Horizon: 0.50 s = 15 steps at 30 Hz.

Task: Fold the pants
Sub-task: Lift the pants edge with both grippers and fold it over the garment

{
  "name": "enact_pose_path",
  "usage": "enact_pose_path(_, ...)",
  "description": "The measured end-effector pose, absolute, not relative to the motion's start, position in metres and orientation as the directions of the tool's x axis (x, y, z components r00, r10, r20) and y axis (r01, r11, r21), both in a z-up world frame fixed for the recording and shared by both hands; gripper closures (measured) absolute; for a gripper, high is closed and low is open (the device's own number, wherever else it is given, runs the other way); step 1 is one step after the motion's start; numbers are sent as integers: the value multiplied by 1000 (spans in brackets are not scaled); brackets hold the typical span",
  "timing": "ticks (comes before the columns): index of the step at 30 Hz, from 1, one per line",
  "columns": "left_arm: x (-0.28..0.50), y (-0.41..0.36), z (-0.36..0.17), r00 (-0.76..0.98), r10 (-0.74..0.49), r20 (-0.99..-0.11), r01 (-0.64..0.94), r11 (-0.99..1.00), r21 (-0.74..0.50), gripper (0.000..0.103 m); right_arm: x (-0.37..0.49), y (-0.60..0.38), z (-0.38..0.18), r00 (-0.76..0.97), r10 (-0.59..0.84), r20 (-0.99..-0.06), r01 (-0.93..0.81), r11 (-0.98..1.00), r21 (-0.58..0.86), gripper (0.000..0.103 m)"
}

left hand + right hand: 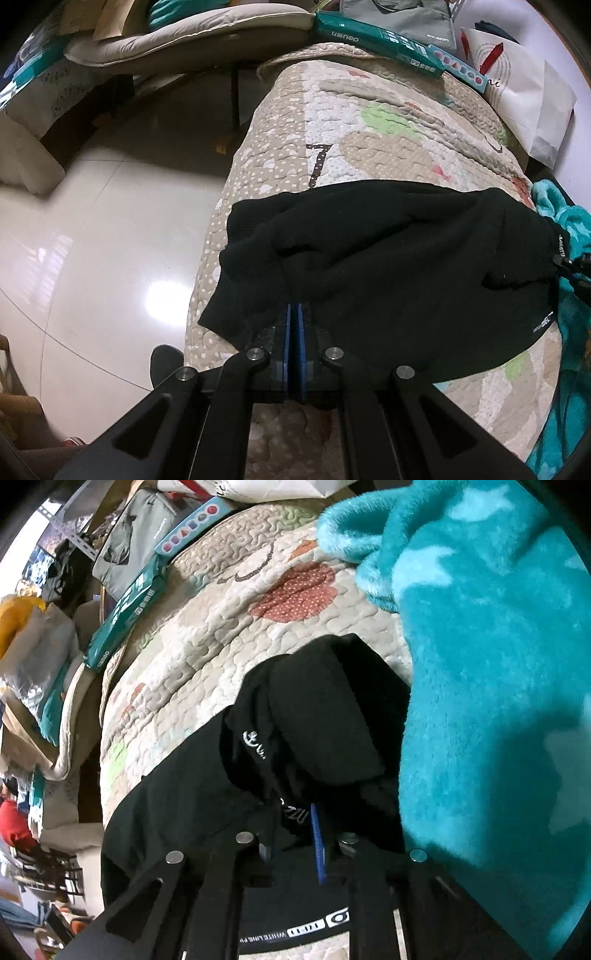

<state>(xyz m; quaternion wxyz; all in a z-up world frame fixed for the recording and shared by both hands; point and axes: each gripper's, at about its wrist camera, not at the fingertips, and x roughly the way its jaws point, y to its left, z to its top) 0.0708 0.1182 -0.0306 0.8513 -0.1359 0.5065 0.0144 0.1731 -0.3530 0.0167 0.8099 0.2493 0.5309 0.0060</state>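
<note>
Fold step in hand: black pants (388,258) pinched in closed left gripper (294,314); right gripper (295,834) clamped on waistband, quilt (369,155) beyond; next, both edges to be carried across together

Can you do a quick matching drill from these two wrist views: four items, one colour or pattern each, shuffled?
Items:
1. pants
2. fleece blanket
3. quilt
4. long box

Descriptions:
A. beige, dotted patchwork with a printed 7
B. plain black
C. dark green with white lettering
D. fluffy turquoise with pale stars

Pairs: 1-B, 2-D, 3-A, 4-C
</note>
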Motion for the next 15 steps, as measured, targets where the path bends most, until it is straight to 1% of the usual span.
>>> enact_pose_path(3, 72, 120, -31, 483, -119, -868, -175, 958, -229, 99, 162, -353, 35, 466, 252, -848, 226, 892, 390, 92)
enact_pose_path(8, 71, 123, -31, 482, -123, -868, -184, 954, -238, 99, 138, -364, 62, 498, 264, -826, 232, 877, 421, 94)
enact_pose_path(11, 71, 123, -31, 480, -125, -868, -187, 953, -240, 98, 125, -373, 71, 483, 224, -846, 254, 889, 381, 94)
enact_pose_path(15, 71, 123, -30, 479, -121, -869, -185, 954, -235, 98, 118, -380, 61, 434, 143, -890, 282, 916, 285, 94)
